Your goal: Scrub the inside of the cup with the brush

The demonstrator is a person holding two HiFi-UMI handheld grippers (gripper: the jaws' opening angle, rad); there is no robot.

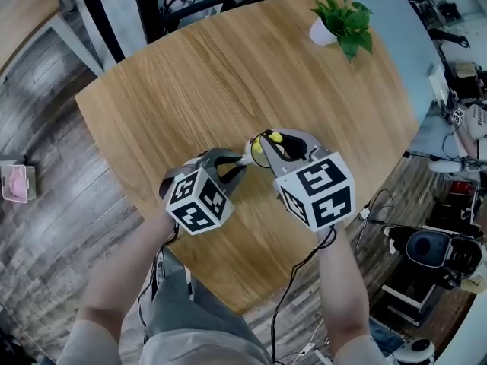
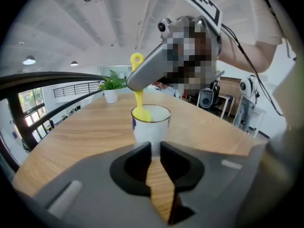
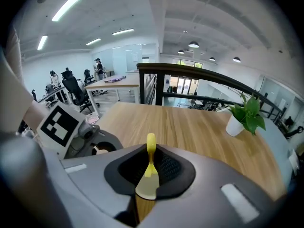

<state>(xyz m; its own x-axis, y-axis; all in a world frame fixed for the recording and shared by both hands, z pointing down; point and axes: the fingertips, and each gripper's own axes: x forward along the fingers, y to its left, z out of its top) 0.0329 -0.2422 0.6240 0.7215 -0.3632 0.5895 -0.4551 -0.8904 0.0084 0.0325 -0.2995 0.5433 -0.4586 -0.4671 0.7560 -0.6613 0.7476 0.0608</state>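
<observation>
**Centre of the head view.** Both tongs meet over the round wooden surface. The left tongs are clamped on the near side of the white cup, apparently at its handle. This pins the cup upright, probably so that scrubbing cannot turn or tip it. The right tongs are closed on the yellow brush and slant steeply down, so its head dips inside the cup's rim. A potted plant stands well apart, upper right.

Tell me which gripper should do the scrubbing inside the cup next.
Right. The right gripper grips the yellow brush, whose head is in the white cup; the left gripper holds the cup.
</observation>
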